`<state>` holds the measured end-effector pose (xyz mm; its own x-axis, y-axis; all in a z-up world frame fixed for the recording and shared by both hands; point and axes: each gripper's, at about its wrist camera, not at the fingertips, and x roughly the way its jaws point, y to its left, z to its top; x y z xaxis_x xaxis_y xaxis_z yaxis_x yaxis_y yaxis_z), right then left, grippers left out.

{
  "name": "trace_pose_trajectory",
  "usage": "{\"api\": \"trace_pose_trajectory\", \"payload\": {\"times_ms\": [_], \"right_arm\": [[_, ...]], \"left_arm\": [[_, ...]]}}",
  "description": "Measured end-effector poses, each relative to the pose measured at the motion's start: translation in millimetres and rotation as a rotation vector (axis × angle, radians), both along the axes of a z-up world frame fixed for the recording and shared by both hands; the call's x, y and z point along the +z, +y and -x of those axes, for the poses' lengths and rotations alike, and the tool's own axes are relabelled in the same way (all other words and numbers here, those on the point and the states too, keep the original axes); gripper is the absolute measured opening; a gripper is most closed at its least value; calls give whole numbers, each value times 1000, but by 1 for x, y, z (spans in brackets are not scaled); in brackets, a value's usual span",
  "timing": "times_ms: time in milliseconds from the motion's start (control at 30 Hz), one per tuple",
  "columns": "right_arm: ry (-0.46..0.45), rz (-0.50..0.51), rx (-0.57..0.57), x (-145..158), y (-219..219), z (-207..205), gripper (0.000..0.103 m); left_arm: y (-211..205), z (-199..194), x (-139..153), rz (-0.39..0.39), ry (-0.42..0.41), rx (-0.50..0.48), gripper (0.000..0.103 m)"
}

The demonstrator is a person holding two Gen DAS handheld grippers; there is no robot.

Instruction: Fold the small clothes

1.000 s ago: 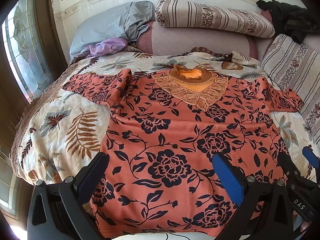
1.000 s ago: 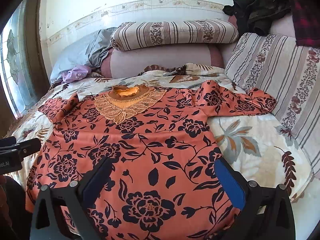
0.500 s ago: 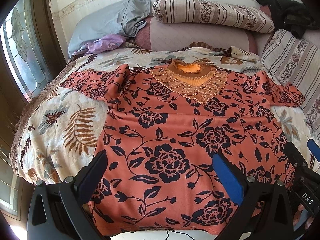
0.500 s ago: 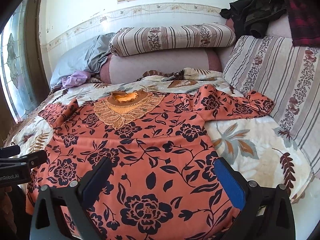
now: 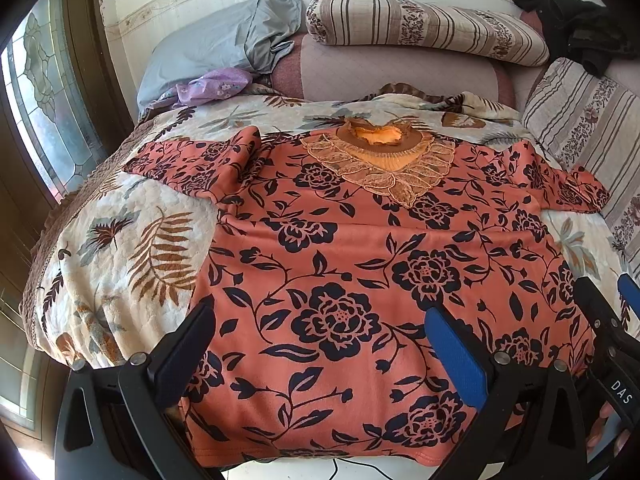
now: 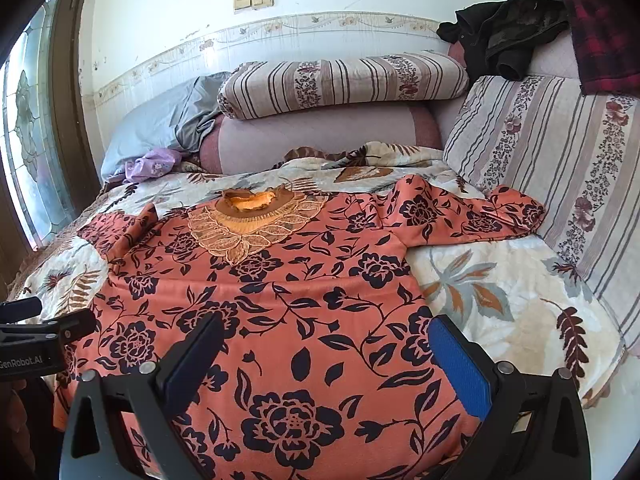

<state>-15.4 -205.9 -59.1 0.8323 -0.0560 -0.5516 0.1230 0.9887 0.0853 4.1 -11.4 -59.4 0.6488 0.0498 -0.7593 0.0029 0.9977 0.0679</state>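
- Since a second ago, both of my grippers are pulling slightly back and up from the blouse (image 5: 360, 264), so more of the wall above the bed is showing in the right wrist view; the blouse itself is lying where it lay.
- I am holding my left gripper (image 5: 320, 336) over the lower left part of the blouse, its fingers (image 5: 452, 356) standing wide apart with nothing between them.
- I am holding my right gripper (image 6: 324, 348) over the lower right part of the blouse, its fingers (image 6: 456, 364) also spread wide and gripping nothing.
- I am seeing the orange blouse with dark flowers lying flat and face up on the bed (image 5: 132, 240), its lace collar (image 5: 380, 160) pointing toward the pillows and its hem reaching the near edge of the bed.
- I am seeing the left sleeve (image 5: 192, 164) lying bunched and partly folded on the leaf-patterned bedspread, while the right sleeve (image 6: 472, 216) is stretching out toward the striped cushion (image 6: 560, 168) at the right side.
- I am seeing a striped pillow (image 6: 344, 84) resting on top of a mauve bolster (image 6: 320, 140) at the head of the bed, with a grey pillowcase (image 5: 216, 48) and a small purple cloth (image 5: 212, 88) just beside them on the left.
- I am seeing dark clothes (image 6: 504, 36) heaped at the far right corner and a stained-glass window (image 5: 48, 92) along the left.
- I am catching the side of my left gripper at the left edge of the right wrist view, near the hem.
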Motion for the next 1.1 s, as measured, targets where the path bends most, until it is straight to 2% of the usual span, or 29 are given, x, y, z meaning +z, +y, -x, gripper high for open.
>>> {"api": "trace_pose_trajectory", "payload": {"times_ms": [1100], "right_arm": [[-17,25,4,1,3,1,103]], "left_arm": [[0,-3,-3,-1,6,-1,103]]}}
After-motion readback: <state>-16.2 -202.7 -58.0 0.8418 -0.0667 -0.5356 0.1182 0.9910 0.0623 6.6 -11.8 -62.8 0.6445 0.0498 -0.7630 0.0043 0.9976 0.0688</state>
